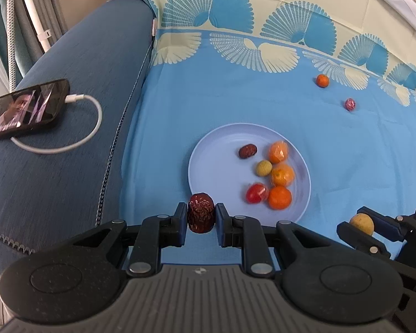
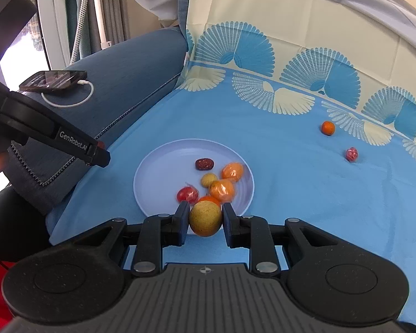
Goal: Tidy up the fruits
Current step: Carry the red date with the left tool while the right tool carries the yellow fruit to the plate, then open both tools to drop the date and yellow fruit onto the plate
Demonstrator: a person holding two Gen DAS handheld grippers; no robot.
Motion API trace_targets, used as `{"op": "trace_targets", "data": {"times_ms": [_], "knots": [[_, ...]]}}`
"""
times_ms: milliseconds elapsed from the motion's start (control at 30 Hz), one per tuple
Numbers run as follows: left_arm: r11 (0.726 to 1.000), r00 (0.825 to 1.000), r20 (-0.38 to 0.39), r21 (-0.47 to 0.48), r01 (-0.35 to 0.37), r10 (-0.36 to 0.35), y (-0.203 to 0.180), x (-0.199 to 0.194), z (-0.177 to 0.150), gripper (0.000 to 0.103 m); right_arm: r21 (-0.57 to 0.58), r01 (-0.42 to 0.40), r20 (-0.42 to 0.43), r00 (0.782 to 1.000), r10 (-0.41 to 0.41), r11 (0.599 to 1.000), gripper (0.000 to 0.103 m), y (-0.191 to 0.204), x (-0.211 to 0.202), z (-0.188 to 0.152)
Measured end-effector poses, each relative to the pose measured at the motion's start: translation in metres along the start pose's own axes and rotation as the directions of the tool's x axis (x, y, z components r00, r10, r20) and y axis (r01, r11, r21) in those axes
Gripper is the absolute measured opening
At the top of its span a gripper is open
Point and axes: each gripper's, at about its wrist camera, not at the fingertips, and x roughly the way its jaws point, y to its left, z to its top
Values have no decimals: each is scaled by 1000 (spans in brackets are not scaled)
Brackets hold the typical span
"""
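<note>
My left gripper (image 1: 201, 216) is shut on a wrinkled red date (image 1: 201, 212), held just off the near left rim of the pale plate (image 1: 216, 144). My right gripper (image 2: 205, 217) is shut on a round yellow-brown fruit (image 2: 205, 217), held at the near rim of the plate (image 2: 158, 172); it also shows in the left wrist view (image 1: 362, 223). The plate holds several fruits: a date (image 1: 247, 151), a small yellow fruit (image 1: 263, 168), wrapped oranges (image 1: 282, 174) and a wrapped red fruit (image 1: 255, 193). A small orange (image 1: 322, 80) and a red wrapped fruit (image 1: 350, 104) lie on the cloth far right.
A blue cloth (image 1: 180, 105) with a fan pattern covers the sofa seat. A phone (image 1: 25, 109) on a white charging cable (image 1: 91, 127) lies on the dark blue armrest at left. The left gripper's body (image 2: 55, 136) reaches in at the left of the right wrist view.
</note>
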Motion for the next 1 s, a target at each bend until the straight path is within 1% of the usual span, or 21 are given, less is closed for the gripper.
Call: {"op": "trace_targets", "data": {"times_ms": [233,467,800,967,1000], "knots": [[1000,1000,-17,4,15,-14,-2,23,19,23,10,-7,-18,1000,8,1000,27,-3,29,13],[999,999,-44,39,15,-13,-9,56,36,23,17,-21,-48,999,22,1000,27,-9,62,20],[997,997,-78,73,4,1,-14,102,56,23,-8,-66,-81,995,65,998,27,-11,108,29],[995,997,-74,103,-2,10,-16,115,59,23,-30,-71,-82,994,69,997,27,-10,123,33],[994,998,-67,108,1,7,-16,117,59,28,-37,-73,-83,994,70,997,27,-10,126,34]]}}
